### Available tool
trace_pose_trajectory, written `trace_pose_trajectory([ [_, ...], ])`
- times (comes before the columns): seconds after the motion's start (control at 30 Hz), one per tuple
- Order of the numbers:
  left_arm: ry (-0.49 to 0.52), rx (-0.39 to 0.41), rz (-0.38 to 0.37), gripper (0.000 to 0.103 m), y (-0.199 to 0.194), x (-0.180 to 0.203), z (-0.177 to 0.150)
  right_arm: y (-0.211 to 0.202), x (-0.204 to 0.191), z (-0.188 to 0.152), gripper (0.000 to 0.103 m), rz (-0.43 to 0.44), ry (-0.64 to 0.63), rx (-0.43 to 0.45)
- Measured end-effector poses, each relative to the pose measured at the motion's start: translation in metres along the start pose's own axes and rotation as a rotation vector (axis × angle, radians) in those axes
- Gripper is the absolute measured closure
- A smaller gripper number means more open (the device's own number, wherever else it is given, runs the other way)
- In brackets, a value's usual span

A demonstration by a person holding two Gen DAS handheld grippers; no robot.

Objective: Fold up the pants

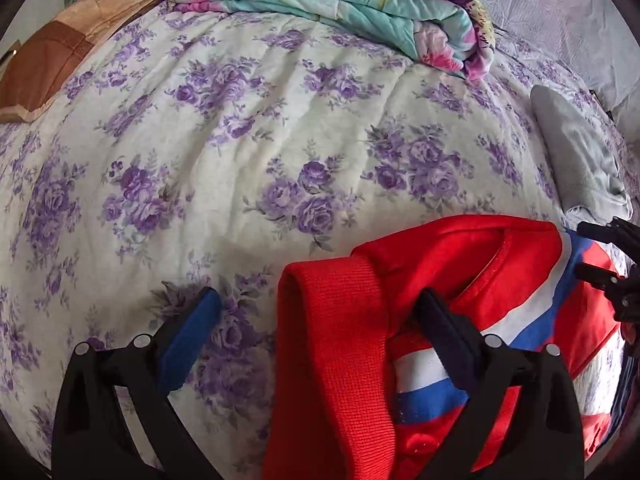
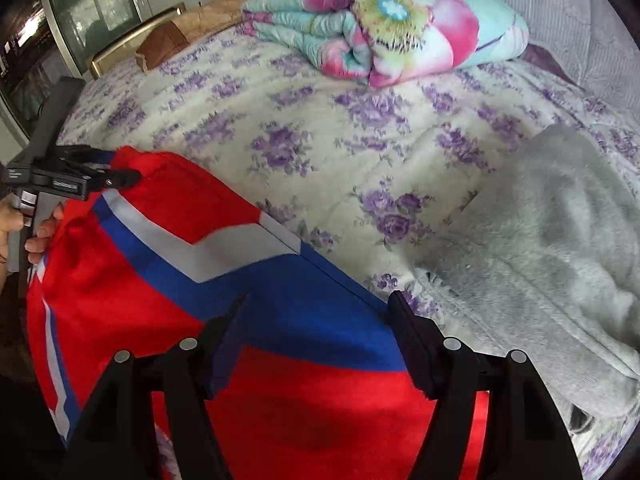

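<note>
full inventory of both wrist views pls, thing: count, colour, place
pants: 1, red with blue and white stripes, near edge of bed, under both grippers
bedspread: 1, cream with purple flowers, covering bed
folded quilt: 1, teal and pink floral, far end of bed
grey fleece garment: 1, light grey, right of pants
brown cushion: 1, brown and tan, far left
left gripper: 1, black, open over red ribbed cuff
right gripper: 1, black, open over pants

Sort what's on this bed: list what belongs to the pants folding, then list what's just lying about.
For the job:
red pants with blue and white stripes
left claw, open over the ribbed cuff
right claw, open over the fabric

Lying about:
grey fleece garment
folded floral quilt
brown cushion
</note>
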State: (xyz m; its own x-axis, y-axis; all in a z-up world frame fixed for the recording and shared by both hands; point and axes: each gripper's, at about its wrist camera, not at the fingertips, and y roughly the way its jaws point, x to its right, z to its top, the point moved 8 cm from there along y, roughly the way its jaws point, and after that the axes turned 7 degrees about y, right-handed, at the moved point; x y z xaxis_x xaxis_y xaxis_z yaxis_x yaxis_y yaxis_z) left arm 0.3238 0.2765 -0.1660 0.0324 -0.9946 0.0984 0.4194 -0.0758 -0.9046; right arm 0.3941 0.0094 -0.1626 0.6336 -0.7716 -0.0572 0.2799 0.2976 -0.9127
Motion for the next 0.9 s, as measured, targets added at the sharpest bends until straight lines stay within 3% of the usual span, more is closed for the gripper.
trace_pose_trajectory([
  [0.07,0.021,0.016,-0.034,0.044,-0.003,0.006,0.003,0.002,0.004,-0.001,0.080,-0.016,-0.009,0.022],
  [0.1,0.036,0.023,-0.049,0.050,-0.007,0.011,0.004,-0.005,0.005,0.000,0.099,0.000,-0.001,0.037],
  [0.2,0.054,0.068,-0.061,0.065,-0.023,0.017,0.010,-0.040,0.003,0.001,0.099,0.019,-0.008,0.151],
  [0.43,0.089,0.209,-0.103,0.068,-0.094,0.032,0.007,-0.151,-0.038,-0.037,0.099,0.028,-0.056,0.352],
  [0.6,0.134,0.274,-0.137,0.069,-0.154,0.038,-0.041,-0.217,-0.123,-0.132,0.099,0.107,-0.164,0.415],
  [0.7,0.146,0.282,-0.132,0.067,-0.174,0.037,-0.092,-0.205,-0.176,-0.204,0.099,0.209,-0.178,0.380],
  [0.77,0.125,0.248,-0.122,0.053,-0.167,0.034,-0.130,-0.169,-0.199,-0.245,0.099,0.239,-0.156,0.320],
  [0.83,0.087,0.200,-0.130,0.044,-0.147,0.028,-0.162,-0.130,-0.205,-0.272,0.099,0.243,-0.101,0.254],
  [0.9,0.021,0.143,-0.169,0.044,-0.123,0.017,-0.189,-0.108,-0.197,-0.281,0.099,0.263,-0.027,0.259],
])
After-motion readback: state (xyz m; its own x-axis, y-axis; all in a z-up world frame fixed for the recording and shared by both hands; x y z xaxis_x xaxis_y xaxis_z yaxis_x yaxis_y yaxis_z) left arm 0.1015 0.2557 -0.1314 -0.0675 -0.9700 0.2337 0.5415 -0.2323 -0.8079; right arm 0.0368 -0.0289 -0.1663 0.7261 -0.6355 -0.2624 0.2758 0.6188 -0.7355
